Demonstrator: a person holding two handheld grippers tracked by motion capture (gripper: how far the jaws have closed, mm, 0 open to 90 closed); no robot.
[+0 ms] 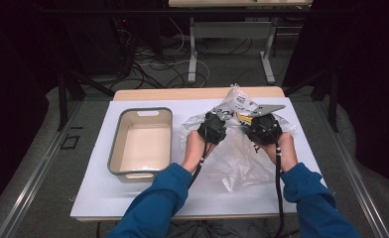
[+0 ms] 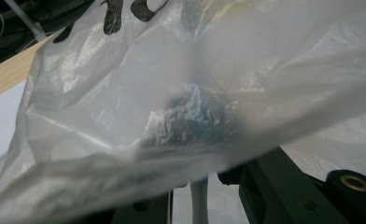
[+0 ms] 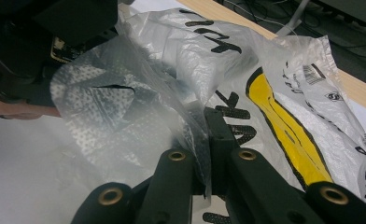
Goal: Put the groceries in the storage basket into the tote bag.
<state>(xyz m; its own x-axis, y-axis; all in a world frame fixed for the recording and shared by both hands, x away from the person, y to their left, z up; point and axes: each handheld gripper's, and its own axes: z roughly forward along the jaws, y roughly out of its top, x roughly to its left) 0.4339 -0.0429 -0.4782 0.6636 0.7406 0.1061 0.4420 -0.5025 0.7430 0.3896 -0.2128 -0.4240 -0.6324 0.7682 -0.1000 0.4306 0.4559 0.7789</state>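
Clear plastic bag lies crumpled on the white mat, right half of the table, well apart from nothing much except the tub at its left. Bag has black lettering and a yellow stripe on its far side; far end of the bag is lifted off the mat between the two grippers.

Left gripper sits at the bag's near-left top edge, hand behind it, blue sleeve coming in from the bottom. In the left gripper view the film drapes right over the jaws and hides the tips, so cannot tell if that claw is spread or pressed together; a dark bluish shape shows blurred through the plastic.

Right gripper is just beside the left one, on the bag's upper right, grey plate on top. In the right gripper view its jaws are pressed together with a fold of the bag's film pinched between them; the left gripper's black body shows at upper left behind the plastic.

Grey-rimmed cream tub stands upright on the mat left of the bag, near but not touching it. Cables trail from both grippers toward the table's near edge
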